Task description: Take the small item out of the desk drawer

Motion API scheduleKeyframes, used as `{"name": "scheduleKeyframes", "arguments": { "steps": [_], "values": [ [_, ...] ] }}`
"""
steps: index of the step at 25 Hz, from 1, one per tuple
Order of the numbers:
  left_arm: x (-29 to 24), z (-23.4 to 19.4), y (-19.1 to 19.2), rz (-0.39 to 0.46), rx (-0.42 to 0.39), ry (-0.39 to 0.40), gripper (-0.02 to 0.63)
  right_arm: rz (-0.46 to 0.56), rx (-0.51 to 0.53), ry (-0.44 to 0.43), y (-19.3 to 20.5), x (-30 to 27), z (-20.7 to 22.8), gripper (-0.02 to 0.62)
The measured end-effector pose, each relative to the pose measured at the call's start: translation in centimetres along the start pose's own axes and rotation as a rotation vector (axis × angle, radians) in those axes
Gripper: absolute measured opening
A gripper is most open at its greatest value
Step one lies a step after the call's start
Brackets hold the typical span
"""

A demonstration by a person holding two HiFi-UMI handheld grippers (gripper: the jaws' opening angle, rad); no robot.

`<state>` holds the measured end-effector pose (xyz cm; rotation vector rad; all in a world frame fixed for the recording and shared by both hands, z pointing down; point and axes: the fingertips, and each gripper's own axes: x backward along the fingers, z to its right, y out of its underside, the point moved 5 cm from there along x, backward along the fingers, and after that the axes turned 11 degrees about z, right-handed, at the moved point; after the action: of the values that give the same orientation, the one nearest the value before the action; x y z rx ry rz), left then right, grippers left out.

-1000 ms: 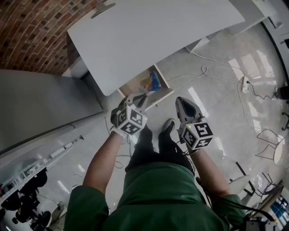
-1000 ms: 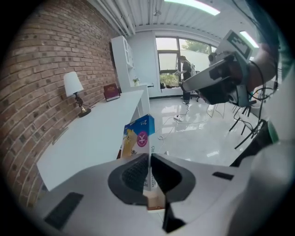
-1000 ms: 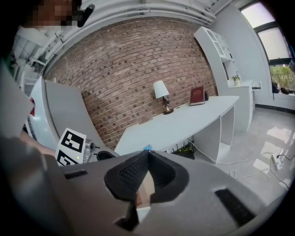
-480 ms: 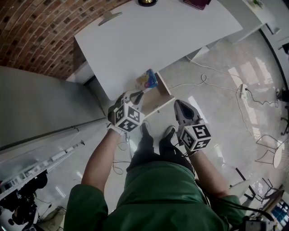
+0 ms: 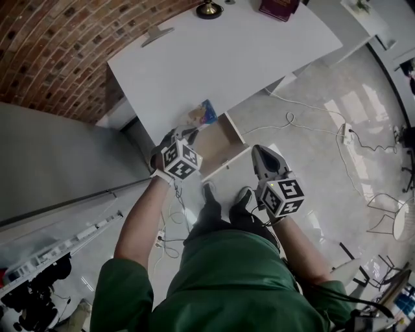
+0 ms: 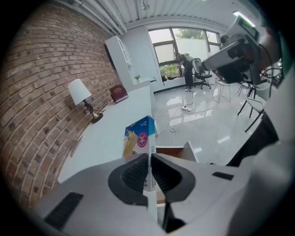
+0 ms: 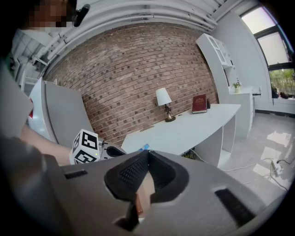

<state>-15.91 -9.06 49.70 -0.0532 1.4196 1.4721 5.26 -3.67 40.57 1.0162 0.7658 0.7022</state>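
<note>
The small item is a blue and yellow carton. My left gripper is shut on its lower edge and holds it over the front edge of the white desk, clear of the drawer. The wooden drawer stands pulled out below the desk edge, and its visible part looks bare. My right gripper hovers just right of the drawer front, jaws shut with nothing between them. In the right gripper view the left gripper's marker cube shows at the left.
A lamp and a red book stand at the desk's far side against the brick wall. A grey cabinet is at the left. Cables and a power strip lie on the floor to the right. The person's feet are below the drawer.
The left gripper has carried the carton out of the drawer, up and to the left, over the desk edge. The right gripper has stayed by the drawer front.
</note>
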Motion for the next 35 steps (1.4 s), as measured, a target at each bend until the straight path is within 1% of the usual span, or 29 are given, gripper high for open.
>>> {"name": "scheduleKeyframes", "arguments": {
  "steps": [5, 9, 13, 17, 21, 25, 26, 27, 28, 31, 35],
  "values": [
    [-1.8, -1.4, 1.6, -0.073, -0.051, 0.015, 0.025, 0.017, 0.023, 0.003, -1.0, -0.3, -0.6, 0.003],
    [-3.2, -1.7, 2.7, -0.124, -0.050, 0.032, 0.025, 0.009, 0.047, 0.020, -1.6, -0.1, -0.5, 0.003],
    [-4.4, -1.6, 3.3, -0.150, -0.064, 0.045, 0.025, 0.008, 0.042, 0.041, -1.4, 0.2, 0.1, 0.003],
    [-5.4, -1.4, 4.0, -0.174, -0.086, 0.054, 0.025, 0.016, 0.008, 0.040, -1.0, 0.0, 0.2, 0.003],
    [-6.1, -1.1, 4.6, -0.186, -0.090, 0.032, 0.026, 0.003, -0.002, 0.043, -0.4, 0.1, 0.4, 0.003],
    [-6.1, -1.1, 4.3, -0.156, -0.073, 0.003, 0.034, -0.003, -0.003, 0.041, -0.3, 0.0, 0.6, 0.003],
    [-5.9, -1.1, 4.2, -0.147, -0.067, -0.004, 0.084, -0.002, -0.005, 0.040, -0.3, -0.1, 0.7, 0.003],
    [-5.7, -1.1, 4.0, -0.139, -0.059, -0.013, 0.120, 0.000, -0.006, 0.038, -0.3, -0.2, 0.7, 0.003],
    [-5.5, -1.2, 3.7, -0.129, -0.050, -0.023, 0.129, 0.001, -0.006, 0.036, -0.4, -0.3, 0.7, 0.003],
    [-4.1, -1.4, 2.3, -0.088, -0.020, -0.058, 0.132, -0.003, 0.013, 0.028, -0.7, -0.6, 0.6, 0.003],
    [-1.8, -2.0, -0.6, 0.001, 0.038, -0.110, 0.132, 0.014, 0.012, 0.015, -1.4, -0.8, 0.7, 0.003]
  ]
}}
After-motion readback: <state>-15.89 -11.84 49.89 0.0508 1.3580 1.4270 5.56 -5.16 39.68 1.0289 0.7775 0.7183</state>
